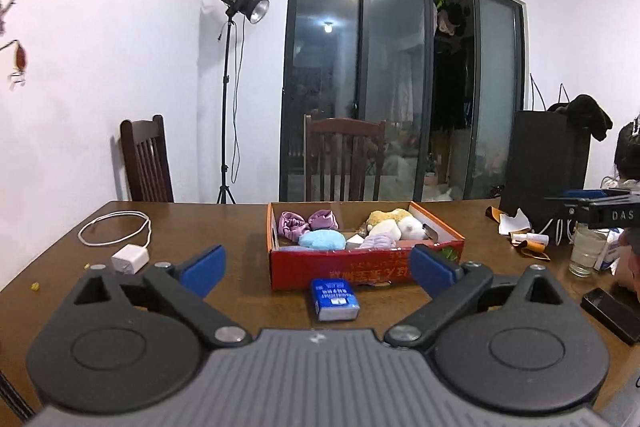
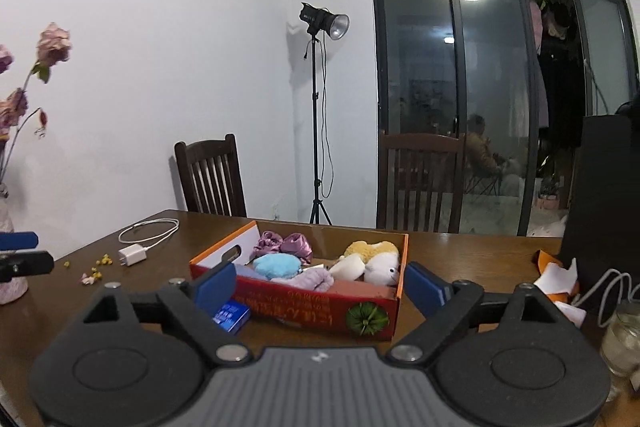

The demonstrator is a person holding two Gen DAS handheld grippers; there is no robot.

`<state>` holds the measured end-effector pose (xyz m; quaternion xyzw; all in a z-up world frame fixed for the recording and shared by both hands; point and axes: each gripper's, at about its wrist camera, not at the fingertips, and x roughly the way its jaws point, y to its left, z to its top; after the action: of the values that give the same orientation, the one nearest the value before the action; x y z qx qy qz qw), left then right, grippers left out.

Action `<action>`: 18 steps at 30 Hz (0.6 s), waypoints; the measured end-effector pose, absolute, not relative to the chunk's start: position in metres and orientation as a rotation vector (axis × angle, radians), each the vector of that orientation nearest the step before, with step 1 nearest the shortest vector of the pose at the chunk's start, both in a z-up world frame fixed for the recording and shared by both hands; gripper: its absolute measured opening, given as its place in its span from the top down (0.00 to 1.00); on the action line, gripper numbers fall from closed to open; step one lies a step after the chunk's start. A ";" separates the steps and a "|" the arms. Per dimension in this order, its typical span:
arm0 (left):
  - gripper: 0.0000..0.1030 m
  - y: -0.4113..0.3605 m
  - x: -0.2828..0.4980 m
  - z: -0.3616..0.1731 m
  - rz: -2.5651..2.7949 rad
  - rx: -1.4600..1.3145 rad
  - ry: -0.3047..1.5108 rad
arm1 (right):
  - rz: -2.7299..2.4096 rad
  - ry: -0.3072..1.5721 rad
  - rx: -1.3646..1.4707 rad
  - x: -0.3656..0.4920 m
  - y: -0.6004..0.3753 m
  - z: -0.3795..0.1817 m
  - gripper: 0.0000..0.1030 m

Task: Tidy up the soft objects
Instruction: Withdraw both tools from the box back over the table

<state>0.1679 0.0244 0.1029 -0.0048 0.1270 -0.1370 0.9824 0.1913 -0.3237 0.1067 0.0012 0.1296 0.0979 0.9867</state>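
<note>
Both grippers empty, jaws wide: left gripper, right gripper. Red box of soft toys dead ahead mid-bench, long axis crosswise; neither gripper clearly nearer.

The blue packet is half hidden behind a finger in the right wrist view. The red box's print is too blurred to be read. The glass is cut off at the edge.
</note>
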 end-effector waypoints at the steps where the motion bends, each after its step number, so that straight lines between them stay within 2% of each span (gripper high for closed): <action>1: 0.02 0.026 0.161 0.101 -0.275 -0.012 0.257 | 0.200 0.258 0.000 0.182 -0.322 0.106 0.11; 14: 0.00 0.037 0.074 0.090 -0.283 -0.023 0.187 | 0.206 0.231 -0.018 0.066 -0.299 0.085 0.08; 18: 0.00 0.046 0.068 0.084 -0.280 -0.064 0.209 | 0.200 0.227 0.003 0.042 -0.298 0.078 0.02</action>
<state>0.0679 0.0464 0.0836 -0.0319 0.1040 -0.1394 0.9842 0.0424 -0.2976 0.0782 0.0015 0.1131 0.0998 0.9886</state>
